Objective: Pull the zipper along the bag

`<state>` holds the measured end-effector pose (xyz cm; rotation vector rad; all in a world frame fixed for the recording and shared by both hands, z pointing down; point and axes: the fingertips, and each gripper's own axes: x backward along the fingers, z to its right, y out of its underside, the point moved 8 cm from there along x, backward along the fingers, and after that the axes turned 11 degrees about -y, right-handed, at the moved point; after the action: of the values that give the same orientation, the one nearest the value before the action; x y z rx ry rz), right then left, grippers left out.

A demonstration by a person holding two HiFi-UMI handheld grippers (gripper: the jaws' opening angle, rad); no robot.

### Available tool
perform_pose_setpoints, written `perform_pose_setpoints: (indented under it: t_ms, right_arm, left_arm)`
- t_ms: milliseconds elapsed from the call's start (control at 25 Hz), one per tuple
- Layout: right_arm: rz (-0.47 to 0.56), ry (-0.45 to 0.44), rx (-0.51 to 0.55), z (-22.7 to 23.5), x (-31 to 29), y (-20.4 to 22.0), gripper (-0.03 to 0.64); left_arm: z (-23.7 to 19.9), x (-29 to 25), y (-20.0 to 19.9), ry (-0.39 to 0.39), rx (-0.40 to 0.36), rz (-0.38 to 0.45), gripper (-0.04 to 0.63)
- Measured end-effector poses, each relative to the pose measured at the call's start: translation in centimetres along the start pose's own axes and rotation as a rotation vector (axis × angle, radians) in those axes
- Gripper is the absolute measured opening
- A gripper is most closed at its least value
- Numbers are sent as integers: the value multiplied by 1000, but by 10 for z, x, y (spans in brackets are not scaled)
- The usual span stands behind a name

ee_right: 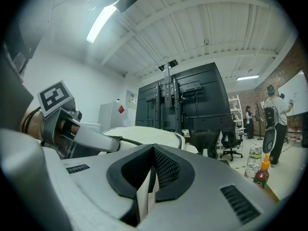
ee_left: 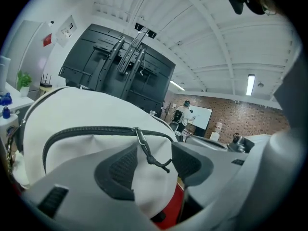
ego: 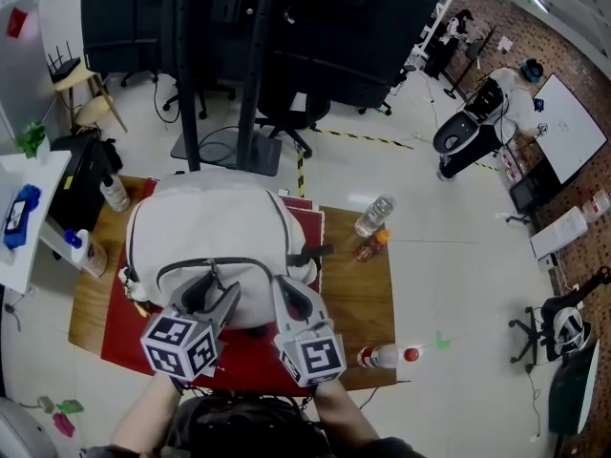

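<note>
White fabric of the backpack [ego: 205, 227], lying on the red mat [ego: 258, 356], is pinched in the closed right tool [ee_right: 151, 177], while the left tool [ee_left: 154, 170] stands wide around the untouched zipper pull [ee_left: 142, 143]; grasping seems in hand, and next it must close squarely on that pull.

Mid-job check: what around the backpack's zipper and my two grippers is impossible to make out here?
- Head view: the zipper pull, covered by the left gripper; only the left gripper view shows it.
- Left gripper view: the zipper track's right end, lost behind that gripper's own jaw.
- Right gripper view: how much backpack fabric the shut right gripper pinches, hidden by its pads.
- Head view: the clear bottle's label, too small.
</note>
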<state>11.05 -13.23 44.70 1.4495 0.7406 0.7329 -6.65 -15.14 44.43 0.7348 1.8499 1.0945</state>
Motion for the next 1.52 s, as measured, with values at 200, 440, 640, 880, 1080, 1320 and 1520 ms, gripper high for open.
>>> perform_pose_setpoints:
  t_ms: [200, 440, 640, 880, 1080, 1320, 1520]
  right_arm:
    - [-39, -16, 15, -1, -5, -3, -5]
    - [-91, -76, -63, 4, -14, 7, 78]
    - [-156, -104, -61, 6, -27, 8, 147]
    - [-270, -126, 10, 9, -49, 14, 146]
    - [-336, -121, 42, 5, -62, 11, 112]
    - [-299, -170, -27, 8, -52, 8, 66]
    - [-226, -147, 50, 1, -39, 7, 61]
  left_arm:
    - [-4, -1, -1, -21, -72, -24, 44]
    - [-13, 4, -3, 4, -77, -20, 41]
    - [-21, 10, -7, 9, -64, -6, 41]
    - [-21, 11, -6, 22, -63, -3, 41]
    - [-21, 13, -8, 39, -66, -2, 41]
    - [-28, 15, -8, 20, -63, 9, 41]
    - [-37, 17, -10, 19, -66, 16, 41]
